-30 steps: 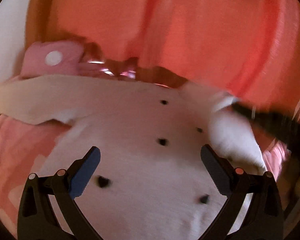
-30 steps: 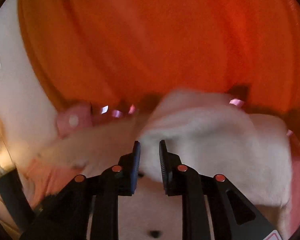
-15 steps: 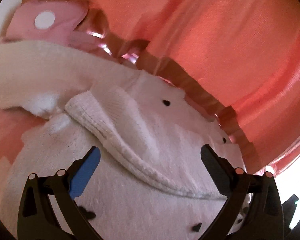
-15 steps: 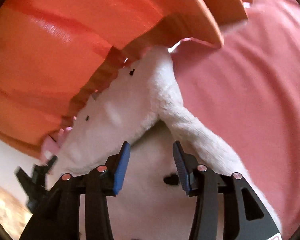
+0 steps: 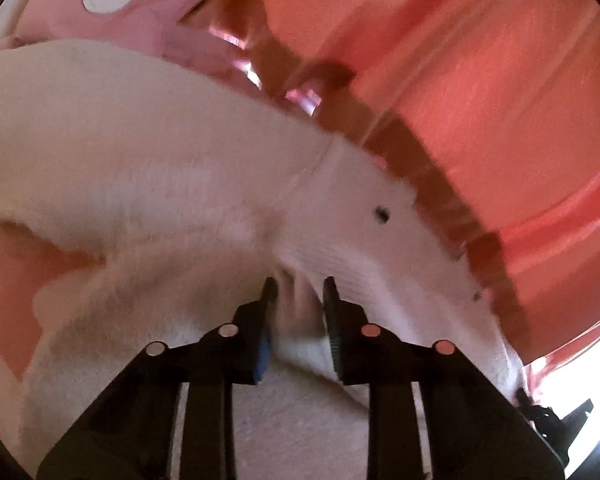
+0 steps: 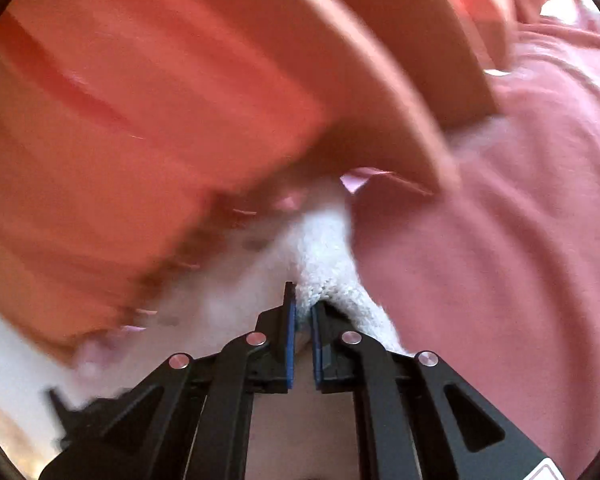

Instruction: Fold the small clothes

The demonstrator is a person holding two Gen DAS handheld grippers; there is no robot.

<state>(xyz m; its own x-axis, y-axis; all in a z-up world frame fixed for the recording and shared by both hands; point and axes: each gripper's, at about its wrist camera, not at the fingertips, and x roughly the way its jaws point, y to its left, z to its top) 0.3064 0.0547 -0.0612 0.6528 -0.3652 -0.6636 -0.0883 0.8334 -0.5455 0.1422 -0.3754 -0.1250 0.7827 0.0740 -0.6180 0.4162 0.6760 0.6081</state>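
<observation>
A white fleecy garment (image 5: 139, 160) with small black dots (image 5: 381, 214) lies spread on a pink sheet (image 6: 500, 240). My left gripper (image 5: 297, 286) is closing its jaws, and a bunched ridge of the white fabric sits pinched between the pads. My right gripper (image 6: 302, 300) is shut on a rolled edge of the same garment (image 6: 324, 240), which runs away from the fingertips toward the orange cloth. Most of the garment's far side is hidden under that cloth.
A hanging orange cloth (image 5: 480, 80) with a frilled hem fills the background, and its folds (image 6: 139, 100) overhang the garment. A pink item with a white dot (image 5: 139, 8) lies at the far left. Black gripper parts (image 6: 79, 408) show at the lower left of the right wrist view.
Both grippers dropped toward the garment. The left went from wide open over the flat fabric to pinching a fold. The right opened briefly, rolled, then shut on the garment's edge.
</observation>
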